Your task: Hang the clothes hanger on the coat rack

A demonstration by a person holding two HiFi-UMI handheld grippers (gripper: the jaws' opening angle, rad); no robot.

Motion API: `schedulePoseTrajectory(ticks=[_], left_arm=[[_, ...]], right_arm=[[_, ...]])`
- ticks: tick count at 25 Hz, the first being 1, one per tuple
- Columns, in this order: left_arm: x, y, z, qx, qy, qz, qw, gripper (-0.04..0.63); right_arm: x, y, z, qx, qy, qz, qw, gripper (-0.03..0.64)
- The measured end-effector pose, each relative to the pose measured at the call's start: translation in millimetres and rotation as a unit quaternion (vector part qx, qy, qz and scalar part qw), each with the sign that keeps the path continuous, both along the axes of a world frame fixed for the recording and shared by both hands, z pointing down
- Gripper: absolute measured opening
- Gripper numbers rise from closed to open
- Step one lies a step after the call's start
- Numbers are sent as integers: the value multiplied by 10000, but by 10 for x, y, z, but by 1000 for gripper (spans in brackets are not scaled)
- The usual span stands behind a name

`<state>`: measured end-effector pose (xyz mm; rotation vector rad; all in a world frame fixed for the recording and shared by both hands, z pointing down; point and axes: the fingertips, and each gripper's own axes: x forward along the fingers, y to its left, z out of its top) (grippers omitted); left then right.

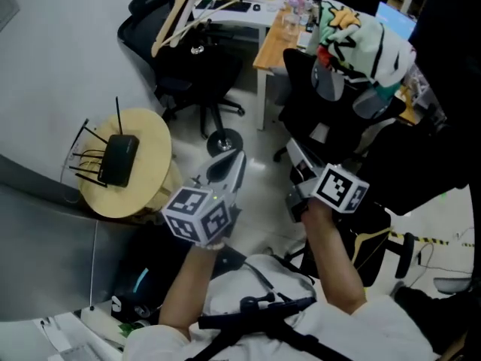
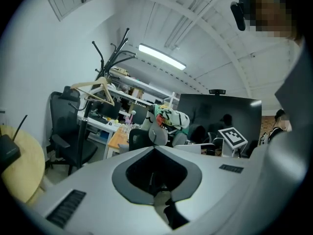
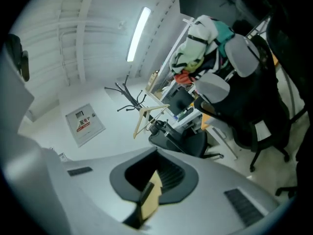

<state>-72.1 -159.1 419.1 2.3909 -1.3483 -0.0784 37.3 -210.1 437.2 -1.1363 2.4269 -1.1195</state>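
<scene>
Both claws, left claw (image 1: 229, 164) and right claw (image 1: 297, 160), are closed with nothing in them. The wooden hanger (image 1: 179, 15) already hangs on the coat rack (image 2: 111, 58), well away from them. Job looks finished, so the person's best bet is steering clear of the rack and not knocking it

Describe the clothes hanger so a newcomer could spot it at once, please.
Past the round wooden table, a black coat rack stands beside a black office chair. The clothes hanger on it is pale wood, the only light triangle there.
</scene>
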Motion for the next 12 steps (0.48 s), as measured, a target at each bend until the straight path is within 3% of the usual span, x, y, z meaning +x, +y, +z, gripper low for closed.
schedulePoseTrajectory(ticks=[6, 12], left_arm=[[213, 353, 408, -505, 2, 118, 9987, -8], [214, 486, 577, -725, -1, 269, 9970, -8]], right_arm=[[62, 344, 407, -446, -121, -82, 9989, 0], [-61, 578, 532, -601, -366, -18, 9975, 0]])
